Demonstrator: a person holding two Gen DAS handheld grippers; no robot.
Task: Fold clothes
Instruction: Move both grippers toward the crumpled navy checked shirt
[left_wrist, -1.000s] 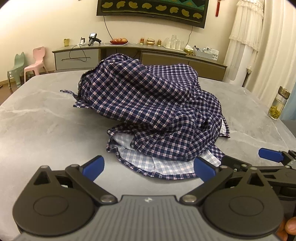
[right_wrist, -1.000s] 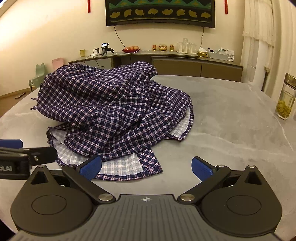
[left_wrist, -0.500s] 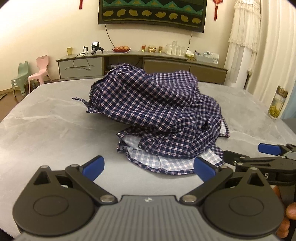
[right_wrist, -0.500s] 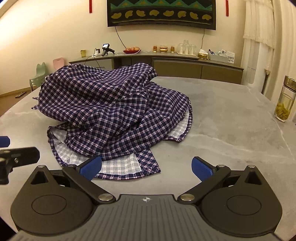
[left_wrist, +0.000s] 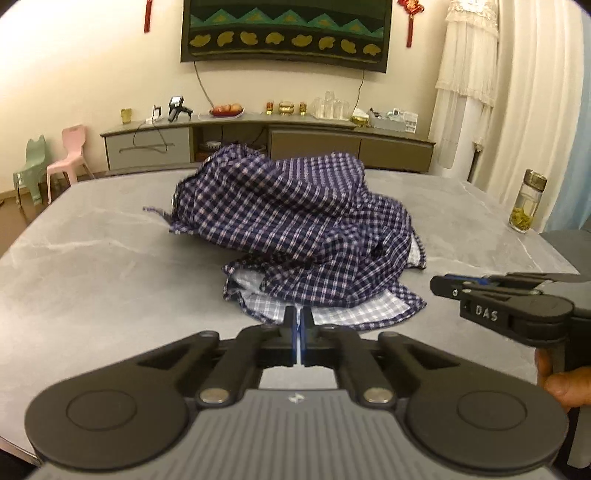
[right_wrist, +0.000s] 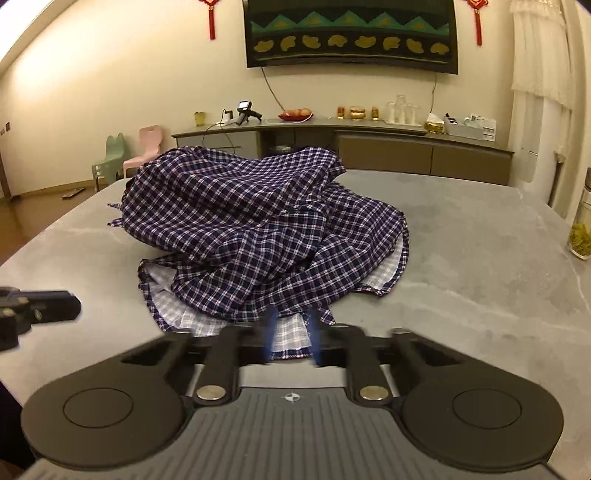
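Note:
A crumpled navy checked shirt (left_wrist: 295, 236) (right_wrist: 258, 229) lies heaped in the middle of the grey marble table (left_wrist: 92, 277), its pale inside showing along the near hem. My left gripper (left_wrist: 297, 325) hovers just short of that hem, shut with nothing between its fingers; the right wrist view shows it at the left edge (right_wrist: 37, 310). My right gripper (right_wrist: 292, 325) is closing, blurred, with a narrow gap left. The hem shows through the gap, but the pads do not press on it. In the left wrist view it (left_wrist: 443, 286) reaches in from the right.
A glass bottle (left_wrist: 526, 206) (right_wrist: 581, 240) with yellow contents stands near the table's right edge. A person's hand (left_wrist: 561, 384) holds the right gripper's handle. Beyond the table are a low sideboard (left_wrist: 258, 136) and two small chairs (left_wrist: 55, 162).
Both grippers stood wide open before; the left has snapped shut and the right has nearly closed. Both have drawn back and up a little from the shirt, which lies unmoved.

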